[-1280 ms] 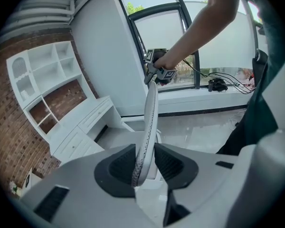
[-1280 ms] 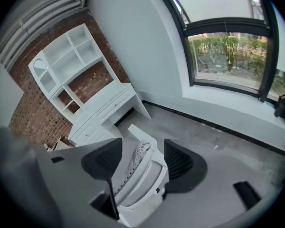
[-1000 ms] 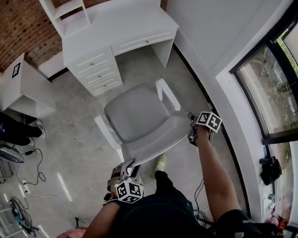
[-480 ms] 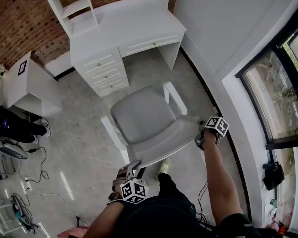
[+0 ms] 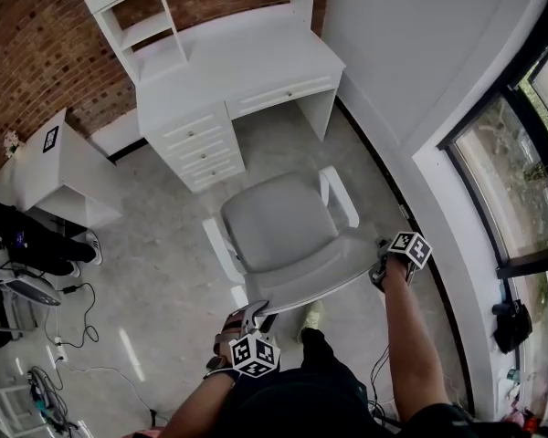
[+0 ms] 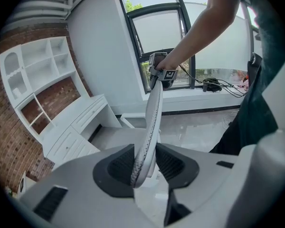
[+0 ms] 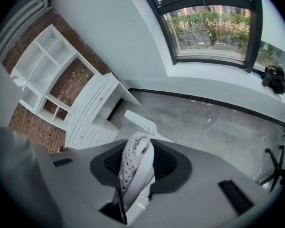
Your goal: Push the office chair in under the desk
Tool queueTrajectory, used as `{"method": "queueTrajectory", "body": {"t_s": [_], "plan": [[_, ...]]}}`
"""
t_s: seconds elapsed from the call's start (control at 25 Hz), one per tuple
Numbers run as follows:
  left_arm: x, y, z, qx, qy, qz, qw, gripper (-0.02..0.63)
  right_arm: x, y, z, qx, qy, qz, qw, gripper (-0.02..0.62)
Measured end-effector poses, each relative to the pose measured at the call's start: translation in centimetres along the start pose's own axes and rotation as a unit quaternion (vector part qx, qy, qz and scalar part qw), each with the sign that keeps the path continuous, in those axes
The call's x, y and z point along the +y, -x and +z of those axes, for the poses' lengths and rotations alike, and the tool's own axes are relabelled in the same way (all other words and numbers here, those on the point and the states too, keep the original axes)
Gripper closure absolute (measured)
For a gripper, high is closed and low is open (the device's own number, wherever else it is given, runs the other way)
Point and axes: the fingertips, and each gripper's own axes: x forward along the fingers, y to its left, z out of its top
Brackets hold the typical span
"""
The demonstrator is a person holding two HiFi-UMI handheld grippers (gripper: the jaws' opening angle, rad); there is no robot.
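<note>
Gripping the chair (image 5: 274, 222) by its backrest (image 5: 321, 279), a person stands behind it, seen from above. The left gripper (image 5: 247, 314) is clamped on the backrest's left end, at 7 o'clock from the seat. In the left gripper view the thin mesh edge runs up between the dark pads (image 6: 118, 164), which press on it from both sides. The right gripper (image 5: 380, 249) holds the opposite end, at 4 o'clock from the seat. Its jaws have just been closing and pinch the rounded mesh corner, which fills the gap between them. The chair stands on the grey floor (image 5: 155, 272) near the desk (image 5: 242, 62), which lies at 12 o'clock from it. The seat faces the open knee space (image 5: 288, 121) to the right of the drawers (image 5: 201, 144) but is not under the desktop. Both white armrests (image 5: 340, 194) are out in the open. A window (image 5: 530, 181) runs along the wall at 3 o'clock, and a brick wall (image 5: 36, 53) rises behind the desk at 11 o'clock.
</note>
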Motion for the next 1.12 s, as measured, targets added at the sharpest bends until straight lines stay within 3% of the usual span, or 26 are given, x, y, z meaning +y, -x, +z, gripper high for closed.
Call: {"method": "queueTrajectory", "body": {"t_s": [0.64, 1.12], "plan": [[0.2, -3.0, 3.4, 0.004, -0.045, -0.036, 0.9983, 0.462, -5.8, 2.5, 2.1, -0.040, -0.071, -0.018, 0.997, 0.492], [0.2, -5.4, 5.9, 0.018, -0.051, -0.035, 0.9979, 0.459, -7.6, 2.1, 4.9, -0.052, -0.083, -0.008, 0.995, 0.483]]}}
